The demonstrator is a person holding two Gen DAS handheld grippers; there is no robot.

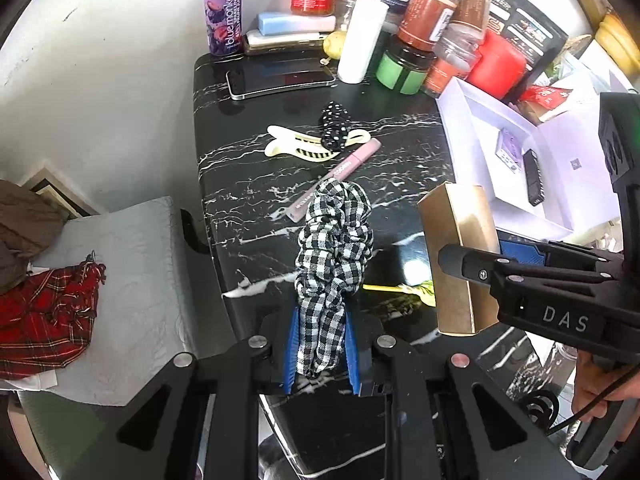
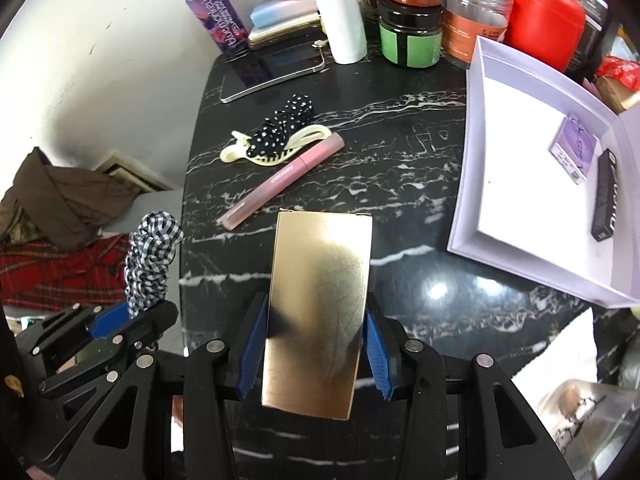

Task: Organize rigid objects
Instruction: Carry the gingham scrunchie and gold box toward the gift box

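My left gripper [image 1: 320,320] is shut on a black-and-white checked scrunchie [image 1: 336,248], held above the black marble table [image 1: 248,208]. To its right, my right gripper [image 2: 316,308] is shut on a flat gold box [image 2: 320,300], with the blue pads [image 2: 252,352] pressed on its long sides. From the left wrist view the gold box [image 1: 452,220] hangs over the table's right part. A pink tube [image 2: 286,174] and a cream hair clip [image 2: 276,148] with a polka-dot scrunchie [image 2: 284,122] across it lie on the table. The open white box [image 2: 468,200] at the right holds a small purple box [image 2: 572,148] and a black box [image 2: 604,196].
Jars [image 1: 428,12], a white roll [image 1: 362,40], a purple can [image 1: 224,12] and a phone [image 1: 280,80] crowd the table's far edge. A yellow stick item [image 1: 400,289] lies under the gold box. Left of the table, red plaid cloth [image 1: 44,312] lies on a grey surface.
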